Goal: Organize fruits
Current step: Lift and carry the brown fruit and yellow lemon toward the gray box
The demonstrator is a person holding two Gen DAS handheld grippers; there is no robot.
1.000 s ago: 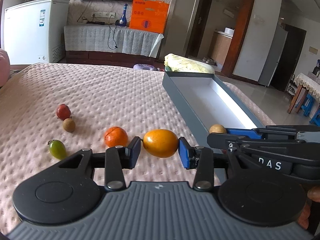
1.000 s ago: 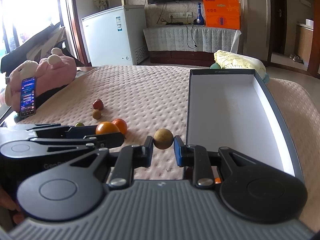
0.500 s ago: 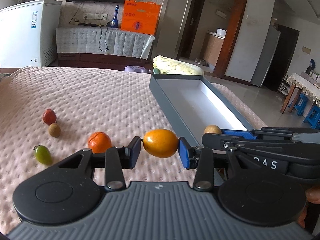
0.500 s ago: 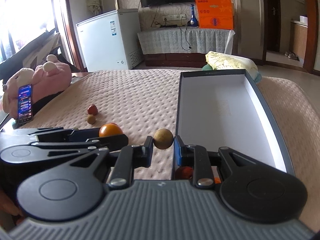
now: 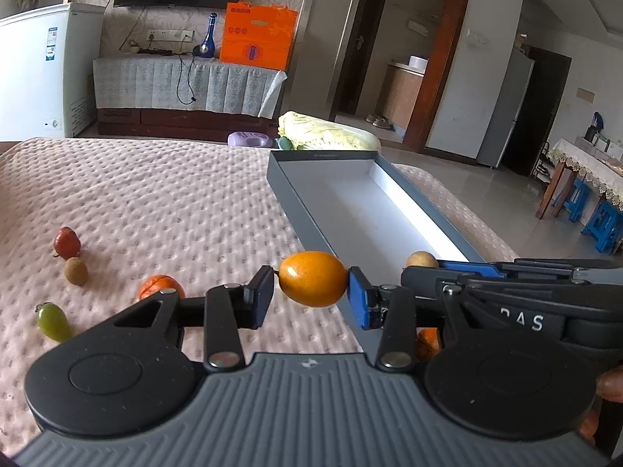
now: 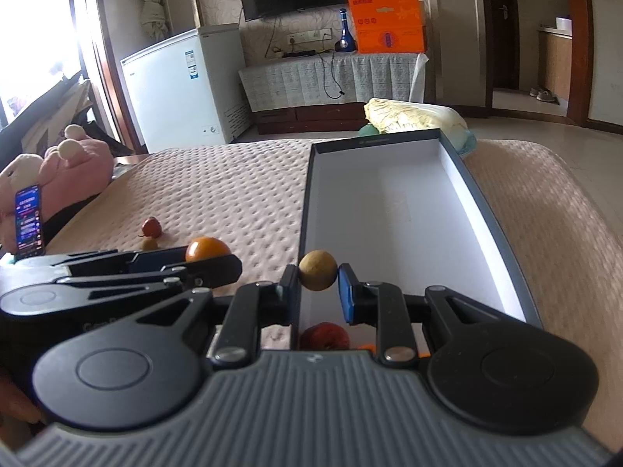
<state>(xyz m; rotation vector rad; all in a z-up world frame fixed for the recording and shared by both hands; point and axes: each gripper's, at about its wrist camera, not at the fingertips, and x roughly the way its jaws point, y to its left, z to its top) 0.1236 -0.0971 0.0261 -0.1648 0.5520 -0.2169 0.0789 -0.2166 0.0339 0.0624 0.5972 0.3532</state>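
My left gripper [image 5: 312,296] is shut on an oval orange fruit [image 5: 312,284], held above the pink bedspread just left of the grey box's [image 5: 296,210] near corner. My right gripper [image 6: 318,289] is shut on a small round tan fruit [image 6: 317,275] over the box's [image 6: 486,210] near left wall. A red fruit [image 6: 324,336] and an orange bit lie inside the box below it. On the bedspread lie a tangerine [image 5: 159,286], a green tomato [image 5: 53,321], a tan fruit [image 5: 76,271] and a red fruit [image 5: 67,242].
A pink plush toy [image 6: 74,171] and a lit phone [image 6: 29,220] sit at the bed's left edge. A cabbage [image 5: 323,132] lies beyond the box's far end. Behind the bed stand a white freezer [image 6: 179,85] and a covered cabinet [image 5: 183,85].
Both grippers, still holding their fruits, have shifted right toward the box. The right gripper's tan fruit now hangs over the box's left wall, and the red fruit inside has come into sight.
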